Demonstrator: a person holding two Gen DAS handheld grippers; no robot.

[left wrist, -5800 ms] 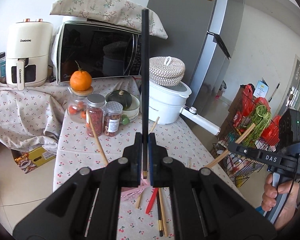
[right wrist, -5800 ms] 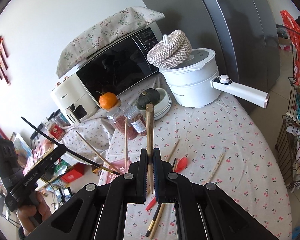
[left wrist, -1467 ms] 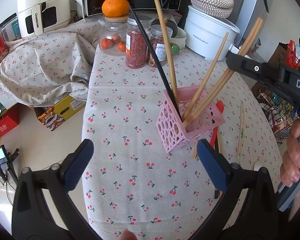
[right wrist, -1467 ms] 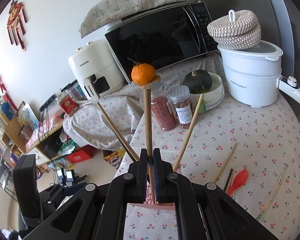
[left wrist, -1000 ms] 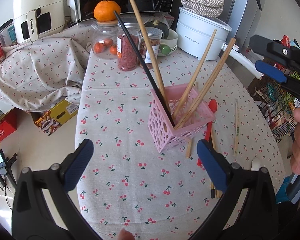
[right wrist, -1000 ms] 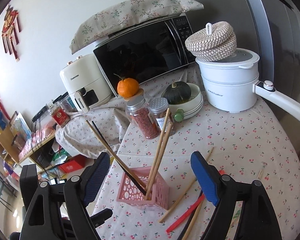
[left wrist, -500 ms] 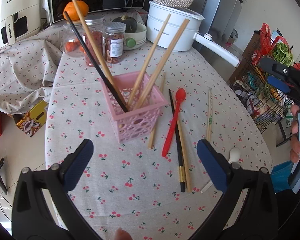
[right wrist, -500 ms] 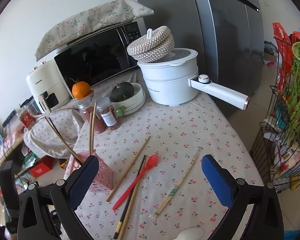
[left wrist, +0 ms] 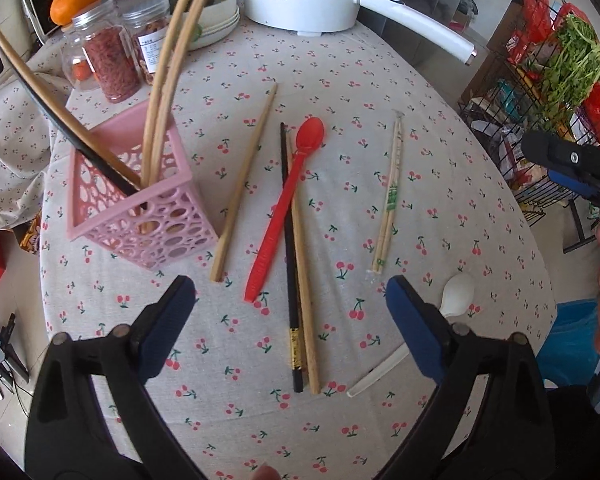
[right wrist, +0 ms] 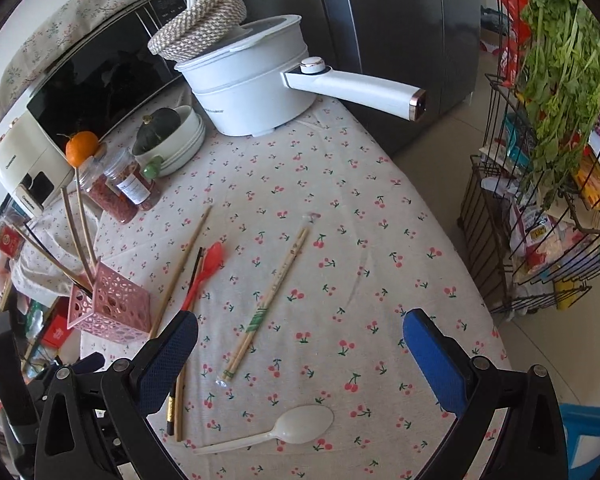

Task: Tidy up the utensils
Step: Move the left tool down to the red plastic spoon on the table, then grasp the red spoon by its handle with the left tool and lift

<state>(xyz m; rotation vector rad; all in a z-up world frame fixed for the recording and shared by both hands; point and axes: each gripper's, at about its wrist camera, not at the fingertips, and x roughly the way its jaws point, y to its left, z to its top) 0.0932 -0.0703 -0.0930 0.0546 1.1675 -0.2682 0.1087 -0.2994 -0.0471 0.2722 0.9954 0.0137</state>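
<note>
Hovering my left gripper (left wrist: pixel 290 308) over the counter (left wrist: pixel 440 152), jaws spread wide w/ nothing between them, though they've just been closing a little. Landmark is the pink basket (left wrist: pixel 140 208), which holds two tan chopsticks (left wrist: pixel 168 60), a black one (left wrist: pixel 60 120) and another wooden one leaning out left. Just right of the basket lies a loose wooden chopstick (left wrist: pixel 244 184), near end almost touching the basket's corner. Further right, the red spoon (left wrist: pixel 288 200) lies slanted, its handle crossing a black chopstick (left wrist: pixel 289 248) paired w/ a wooden chopstick (left wrist: pixel 302 280); those two run down between my left fingertips. Beyond them, well clear of the basket, a wrapped pair of disposable chopsticks (left wrist: pixel 389 200), then the white spoon (left wrist: pixel 456 292) right by my right-side fingertip.

My right gripper (right wrist: pixel 300 344) is released too, jaws fully apart, empty. In its view the wrapped pair (right wrist: pixel 268 296) sits just inside my left finger, the white spoon (right wrist: pixel 292 426) below it; the basket (right wrist: pixel 112 308) is off to the left.

Behind the basket: jars (left wrist: pixel 112 60), an orange (left wrist: pixel 74 0), a bowl w/ a squash (right wrist: pixel 168 132), white pot (right wrist: pixel 252 84) w/ long handle. Nothing blocks the loose utensils.
</note>
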